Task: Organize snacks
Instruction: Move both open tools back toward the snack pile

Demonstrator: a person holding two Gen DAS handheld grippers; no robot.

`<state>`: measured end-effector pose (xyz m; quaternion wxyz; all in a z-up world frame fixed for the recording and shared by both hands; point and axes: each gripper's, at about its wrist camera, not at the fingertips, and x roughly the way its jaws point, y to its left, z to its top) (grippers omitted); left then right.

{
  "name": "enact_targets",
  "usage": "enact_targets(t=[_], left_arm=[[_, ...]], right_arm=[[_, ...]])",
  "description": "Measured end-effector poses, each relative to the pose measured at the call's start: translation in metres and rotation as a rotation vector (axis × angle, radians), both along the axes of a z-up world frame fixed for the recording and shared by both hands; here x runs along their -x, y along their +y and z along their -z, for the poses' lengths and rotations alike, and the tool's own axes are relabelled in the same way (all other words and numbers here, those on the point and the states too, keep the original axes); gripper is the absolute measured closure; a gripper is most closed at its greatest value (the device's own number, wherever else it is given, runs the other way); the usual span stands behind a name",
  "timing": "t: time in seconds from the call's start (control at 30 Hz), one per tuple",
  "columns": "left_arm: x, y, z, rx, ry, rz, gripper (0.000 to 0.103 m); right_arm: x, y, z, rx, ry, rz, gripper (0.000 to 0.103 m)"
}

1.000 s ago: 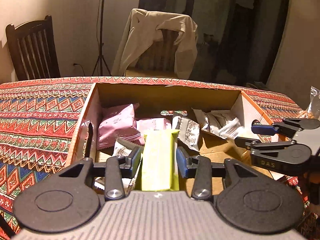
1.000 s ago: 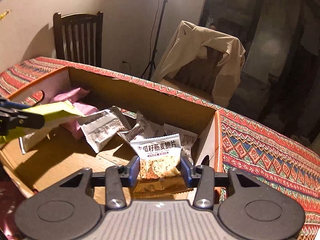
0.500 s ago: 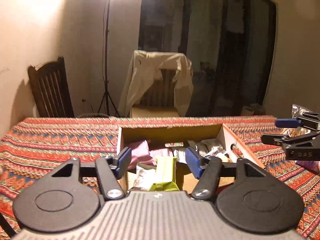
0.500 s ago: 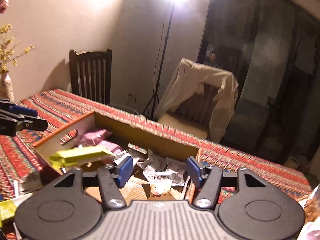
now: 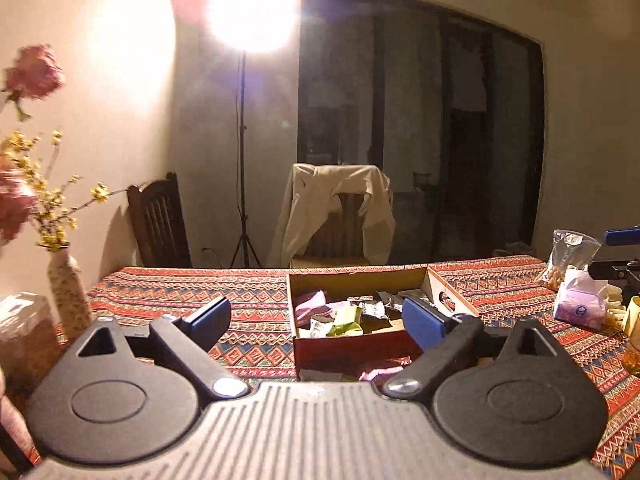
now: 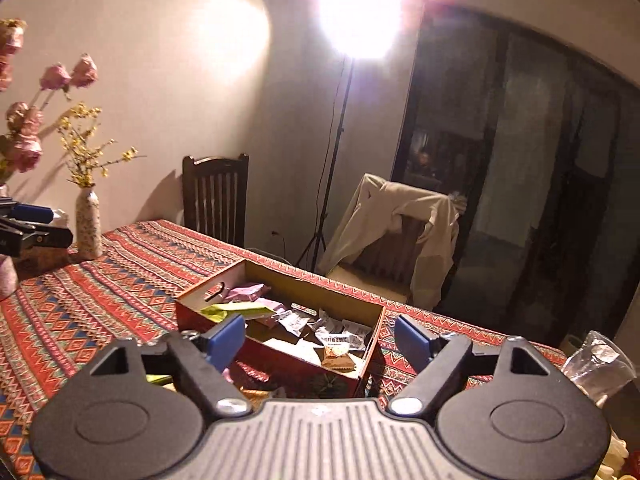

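An open cardboard box [image 5: 356, 280] [image 6: 304, 280] sits on the patterned tablecloth and holds several snack packets. A green packet [image 5: 347, 320] [image 6: 236, 311] lies in it among pink [image 5: 312, 307] and silver ones. An orange-and-white cracker packet [image 6: 338, 350] lies near the box's right end. My left gripper [image 5: 318, 320] is open and empty, high above the table's near side. My right gripper [image 6: 320, 338] is open and empty, also raised and back from the box.
A flower vase [image 5: 68, 288] [image 6: 88, 226] stands at the table's left. Clear bags of snacks [image 5: 568, 260] and a white-purple bag [image 5: 580, 300] lie at the right. A few packets lie in front of the box [image 5: 380, 372]. Two chairs and a lamp stand are behind the table.
Both grippers opened, dropped the green and the cracker packet into the box, then pulled up and back away from it.
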<state>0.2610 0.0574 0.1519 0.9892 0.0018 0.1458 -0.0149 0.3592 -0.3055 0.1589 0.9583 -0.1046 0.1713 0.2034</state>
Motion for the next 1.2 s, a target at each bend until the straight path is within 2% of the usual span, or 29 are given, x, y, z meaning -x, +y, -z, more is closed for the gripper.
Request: enact_targets(t=[0.17,0.33,0.57,0.7,0.9,1.2], left_arm=[[0.069,-0.001,0.005,0.020,-0.058,-0.006,0.002],[0.125,-0.005,0.021,0.032,-0.074,-0.012,0.001],[0.176,-0.005,0.065,0.066,-0.007,-0.001,0.000],[0.188,-0.003,0.096,0.098,0.081,0.050,0.000],[0.189,-0.002,0.120,0.101,0.145,0.023,0.000],[0.161,0.004,0.129,0.116,0.198,-0.001,0.000]], right_arm=[[0.070,-0.012,0.000,-0.008,-0.044,0.001,0.014],[0.134,-0.017,0.016,-0.036,-0.059,-0.017,0.011],[0.190,-0.014,0.054,-0.103,-0.028,-0.024,0.011],[0.210,-0.006,0.087,-0.122,0.019,-0.045,0.011],[0.210,0.005,0.126,-0.139,0.127,-0.044,0.011],[0.195,0.005,0.139,-0.134,0.163,-0.013,0.011]])
